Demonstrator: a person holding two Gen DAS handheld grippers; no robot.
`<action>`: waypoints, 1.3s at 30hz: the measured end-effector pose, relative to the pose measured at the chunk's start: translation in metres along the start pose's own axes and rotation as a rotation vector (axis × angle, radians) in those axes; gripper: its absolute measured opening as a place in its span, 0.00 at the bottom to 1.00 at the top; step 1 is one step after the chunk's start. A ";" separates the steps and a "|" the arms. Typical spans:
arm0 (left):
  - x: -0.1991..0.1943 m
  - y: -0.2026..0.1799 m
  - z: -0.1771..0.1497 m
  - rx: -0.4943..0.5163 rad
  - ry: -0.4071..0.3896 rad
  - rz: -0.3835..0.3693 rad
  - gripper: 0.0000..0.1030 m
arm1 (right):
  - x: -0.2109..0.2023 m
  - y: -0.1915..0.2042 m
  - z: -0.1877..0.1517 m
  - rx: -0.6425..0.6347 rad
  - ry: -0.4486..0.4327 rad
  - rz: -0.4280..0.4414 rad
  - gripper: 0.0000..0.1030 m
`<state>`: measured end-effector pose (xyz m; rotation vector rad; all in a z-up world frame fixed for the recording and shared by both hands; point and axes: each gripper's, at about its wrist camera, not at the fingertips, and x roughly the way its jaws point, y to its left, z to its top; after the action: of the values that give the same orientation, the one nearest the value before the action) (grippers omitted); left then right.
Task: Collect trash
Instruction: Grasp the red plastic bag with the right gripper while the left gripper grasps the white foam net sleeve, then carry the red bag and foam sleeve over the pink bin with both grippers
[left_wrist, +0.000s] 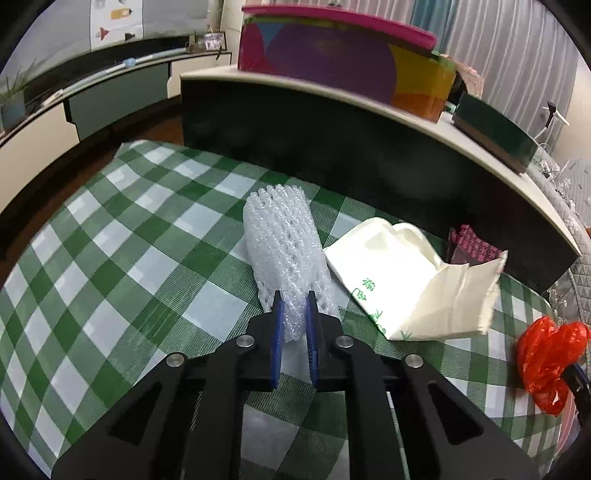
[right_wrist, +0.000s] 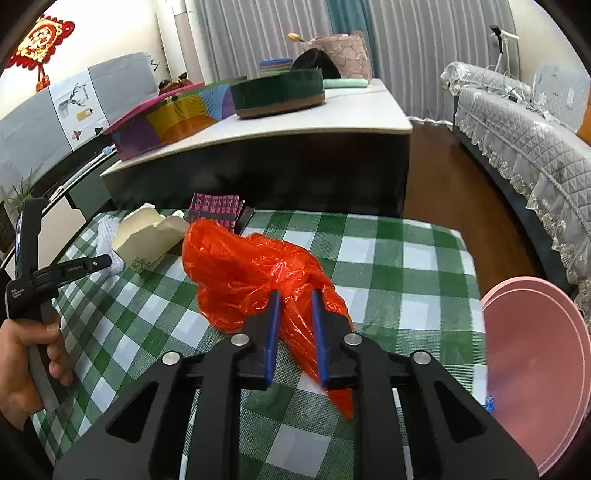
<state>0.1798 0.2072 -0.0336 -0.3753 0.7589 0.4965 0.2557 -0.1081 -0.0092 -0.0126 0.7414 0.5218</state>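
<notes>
We have the white foam net sleeve (left_wrist: 284, 251) lying on the checked tablecloth (left_wrist: 110, 258), its long axis running straight away from our left gripper (left_wrist: 294, 306), clenched on its near end, while our right gripper (right_wrist: 294, 306) pinches the red plastic bag (right_wrist: 255, 273) beside the pink bin (right_wrist: 535, 362)

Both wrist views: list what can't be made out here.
- Pink bin, right wrist view: cut off by the lens edge; its inside is not visible.
- Red plastic bag: the right gripper covers its near end; contents hidden.
- Foam net, left wrist view: the end pinched in the left gripper is hidden by the fingers.
- Green print on the white paper bag: too small to read.
- Dark patterned packet: mostly behind the paper bag.
</notes>
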 end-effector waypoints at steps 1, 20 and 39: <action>-0.004 -0.002 -0.001 0.005 -0.011 -0.003 0.11 | -0.004 -0.001 0.000 0.004 -0.009 -0.004 0.14; -0.074 -0.032 -0.025 0.120 -0.139 -0.104 0.11 | -0.071 -0.005 -0.004 0.024 -0.131 -0.084 0.11; -0.117 -0.069 -0.052 0.224 -0.199 -0.175 0.11 | -0.118 -0.021 -0.013 0.047 -0.208 -0.120 0.09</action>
<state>0.1165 0.0909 0.0266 -0.1781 0.5754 0.2761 0.1838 -0.1819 0.0540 0.0399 0.5458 0.3843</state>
